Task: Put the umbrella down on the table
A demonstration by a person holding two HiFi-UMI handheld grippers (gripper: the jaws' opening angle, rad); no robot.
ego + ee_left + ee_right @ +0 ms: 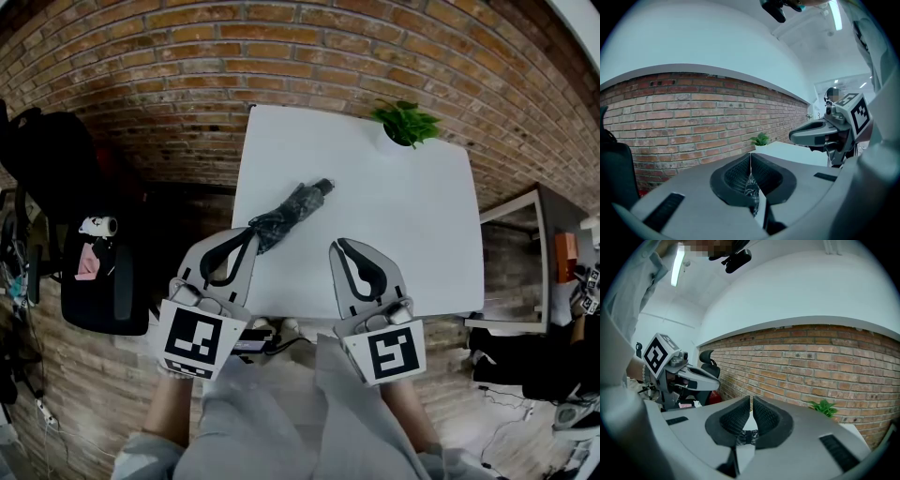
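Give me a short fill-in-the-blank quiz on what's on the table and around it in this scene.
1. On the white table lies a folded ____.
2. Seen from the head view, the potted plant stands at the table's far ____ corner.
3. The wall behind the table is built of ____.
Missing words: umbrella; right; brick.

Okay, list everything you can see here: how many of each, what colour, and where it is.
umbrella: one, dark patterned, folded, lying on the table's near left part
potted plant: one, green, white pot, table's far edge
table: one, white, centre
office chair: one, black, left of the table
brick wall: one, reddish-brown, beyond the table
left gripper: one, grey, fingers shut, by the umbrella's near end
right gripper: one, grey, fingers shut, over the table's near edge
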